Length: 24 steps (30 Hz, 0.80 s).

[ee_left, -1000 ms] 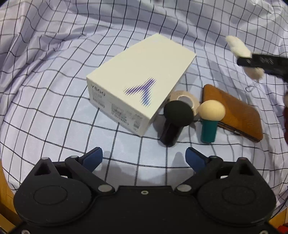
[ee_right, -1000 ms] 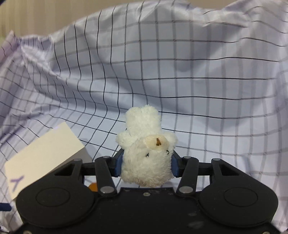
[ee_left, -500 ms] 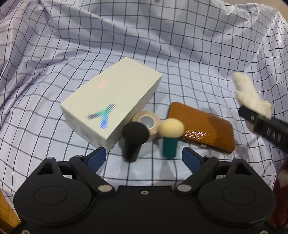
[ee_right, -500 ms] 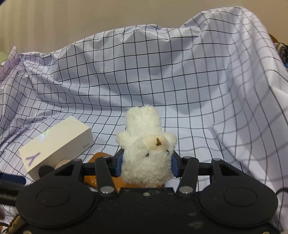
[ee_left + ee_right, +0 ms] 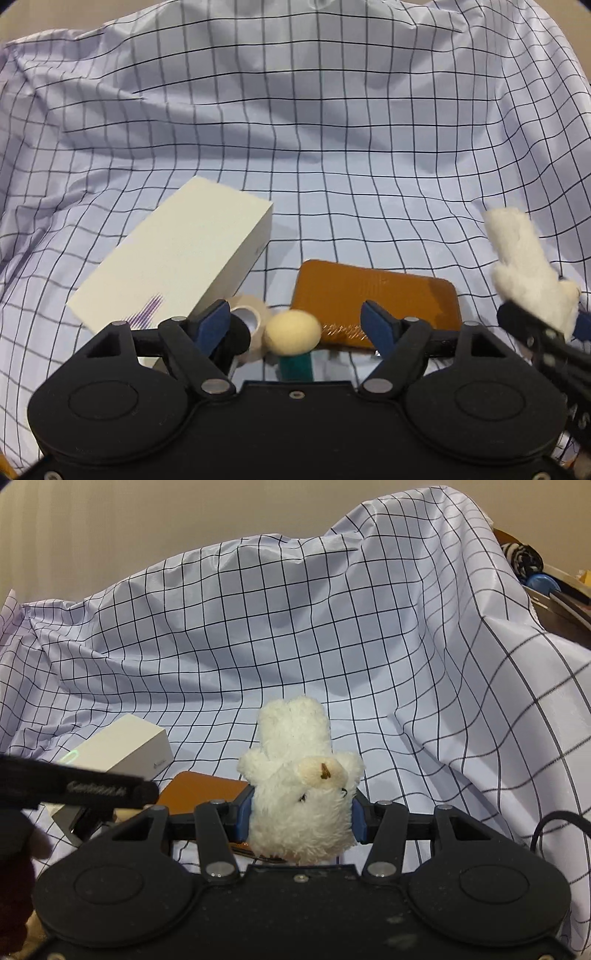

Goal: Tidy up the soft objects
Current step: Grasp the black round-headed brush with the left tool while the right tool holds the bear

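Note:
My right gripper [image 5: 301,814] is shut on a white plush bear [image 5: 301,786], held upside down above the checked cloth; the bear also shows at the right of the left wrist view [image 5: 524,269]. My left gripper [image 5: 293,325] is open and empty. Between its fingers stands a beige sponge puff [image 5: 293,328] on a green handle. A black sponge puff [image 5: 236,334] sits just inside the left finger, mostly hidden by it.
A white box [image 5: 177,266] lies left on the checked cloth [image 5: 332,129]. A brown leather wallet [image 5: 376,291] lies right of it, and a tape roll [image 5: 249,315] sits by the box. A bin of dark items [image 5: 528,561] stands far right.
My left gripper has moved forward and down, so the two puffs now sit between its fingers. My right gripper has pulled back and up, still holding the bear.

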Motion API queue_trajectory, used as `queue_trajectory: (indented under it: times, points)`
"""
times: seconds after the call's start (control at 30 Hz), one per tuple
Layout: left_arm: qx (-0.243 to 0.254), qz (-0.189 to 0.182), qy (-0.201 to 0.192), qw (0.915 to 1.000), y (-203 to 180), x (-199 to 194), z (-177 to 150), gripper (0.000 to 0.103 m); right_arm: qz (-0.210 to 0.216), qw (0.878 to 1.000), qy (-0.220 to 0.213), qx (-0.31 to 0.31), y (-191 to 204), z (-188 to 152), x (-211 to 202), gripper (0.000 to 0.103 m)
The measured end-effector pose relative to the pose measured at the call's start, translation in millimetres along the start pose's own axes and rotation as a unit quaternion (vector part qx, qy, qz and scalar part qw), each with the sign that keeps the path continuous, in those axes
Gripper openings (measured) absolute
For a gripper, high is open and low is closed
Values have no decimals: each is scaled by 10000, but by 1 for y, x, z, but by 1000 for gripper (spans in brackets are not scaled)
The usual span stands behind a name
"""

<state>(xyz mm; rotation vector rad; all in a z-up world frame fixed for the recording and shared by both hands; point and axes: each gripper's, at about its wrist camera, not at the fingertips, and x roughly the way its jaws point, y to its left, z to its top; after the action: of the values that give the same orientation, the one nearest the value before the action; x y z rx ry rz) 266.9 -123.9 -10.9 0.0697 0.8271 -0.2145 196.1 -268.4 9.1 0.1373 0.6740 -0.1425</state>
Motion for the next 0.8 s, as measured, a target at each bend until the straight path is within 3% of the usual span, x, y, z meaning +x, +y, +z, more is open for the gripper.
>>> queue_trajectory:
  times: [0.2,0.37,0.5,0.8]
  points:
    - [214,-150,-32,9997,-9,2,-6,68,45,10000,35,73,-4,-3,1,50]
    - [68,-360,-104,9993,1,-5,-16,68,119,9998,62,124,-4,-5,1,50]
    - [126,-169,-257,9994,8,-21,-25,68,169,9997,71,180,-5,-6,2,50]
    - [54,134,56,9999,23,-16,-41,68,267,9992,160,232,-1,-8,4,50]
